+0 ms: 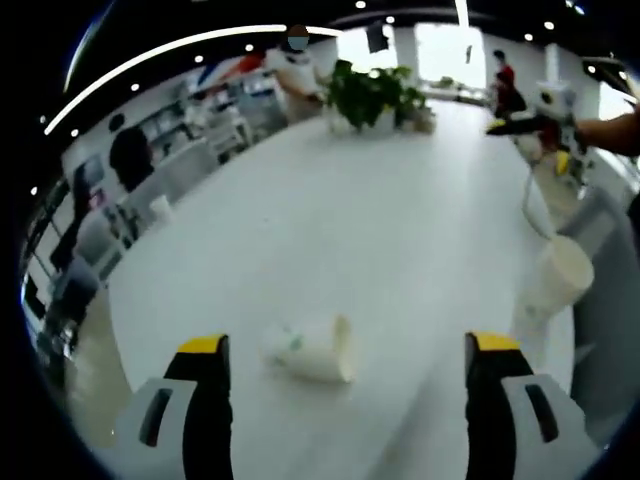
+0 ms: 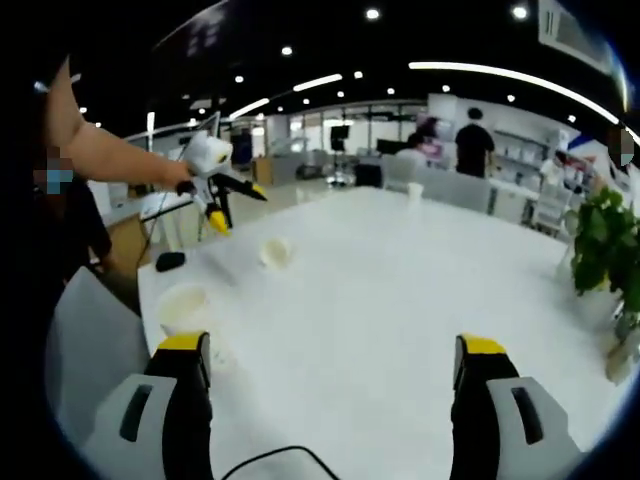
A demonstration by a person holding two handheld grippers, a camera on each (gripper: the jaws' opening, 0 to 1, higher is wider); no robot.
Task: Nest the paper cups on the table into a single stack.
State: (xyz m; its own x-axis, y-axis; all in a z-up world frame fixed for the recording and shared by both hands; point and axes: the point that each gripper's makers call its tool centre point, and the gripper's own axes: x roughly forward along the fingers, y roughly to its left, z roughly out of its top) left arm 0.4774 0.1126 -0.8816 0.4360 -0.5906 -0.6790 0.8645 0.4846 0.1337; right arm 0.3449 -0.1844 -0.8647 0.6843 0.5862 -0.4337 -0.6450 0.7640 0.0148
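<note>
One white paper cup [image 1: 312, 347] lies tipped between the wide-open, empty left gripper [image 1: 345, 385], mouth facing right.

White paper cup [image 1: 312, 348] with green mark, white table [image 1: 380, 230], yellow-tipped black jaws, green plant [image 1: 372, 92]

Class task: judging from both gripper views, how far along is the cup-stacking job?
Nothing is nested yet. One paper cup lies on its side on the white table, and an upright cup stands apart near the edge. In hand: nothing; the left gripper and right gripper are open and empty. All stacking remains.
</note>
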